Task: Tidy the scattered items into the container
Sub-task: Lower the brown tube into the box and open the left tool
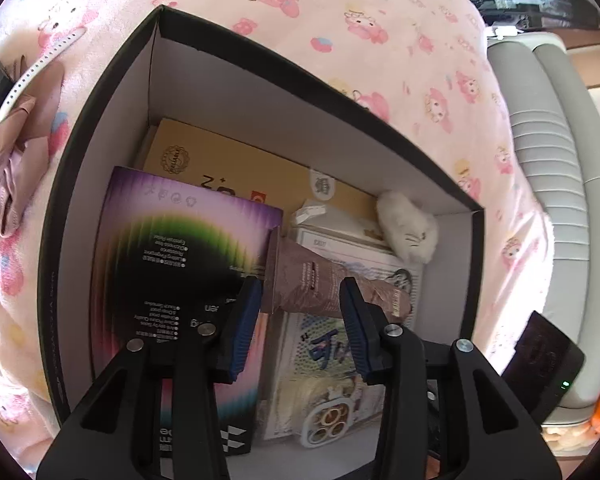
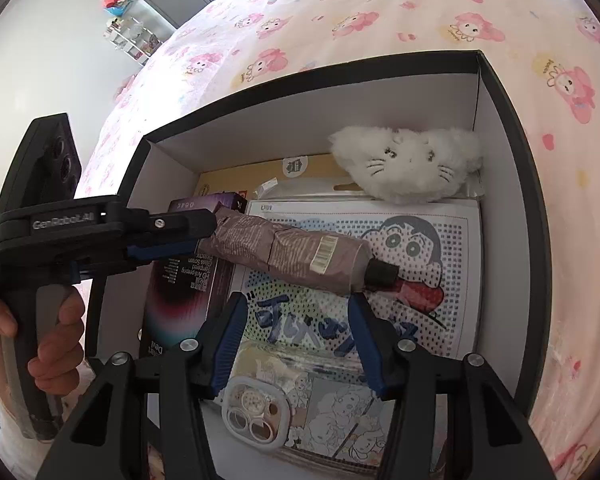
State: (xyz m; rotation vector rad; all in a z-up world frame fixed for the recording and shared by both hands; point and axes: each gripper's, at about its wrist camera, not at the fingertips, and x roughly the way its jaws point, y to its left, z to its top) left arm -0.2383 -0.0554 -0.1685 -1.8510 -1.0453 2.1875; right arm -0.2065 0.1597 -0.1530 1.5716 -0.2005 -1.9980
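Mid-frame over box (image 2: 500, 80): my left gripper (image 2: 204, 236) clamps umbrella (image 2: 300, 256) by its tip, droop or slip likely; right gripper (image 2: 296, 340) wide, empty.

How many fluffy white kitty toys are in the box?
1. The fluffy white kitty toy lies at the box's far end, beyond the folded umbrella. Others could be hidden underneath.

Through my right wrist camera I see my right claw (image 2: 296, 340) hanging open and empty over the black box (image 2: 512, 128) on the pink cartoon bedspread (image 2: 340, 12). My left claw (image 2: 198, 240), a hand (image 2: 48, 344) on its handle, reaches in from the left and grips the flat end of a brown tube (image 2: 300, 256). The tube lies across a cartoon bead sheet (image 2: 440, 248), below a white plush cat (image 2: 408, 164).
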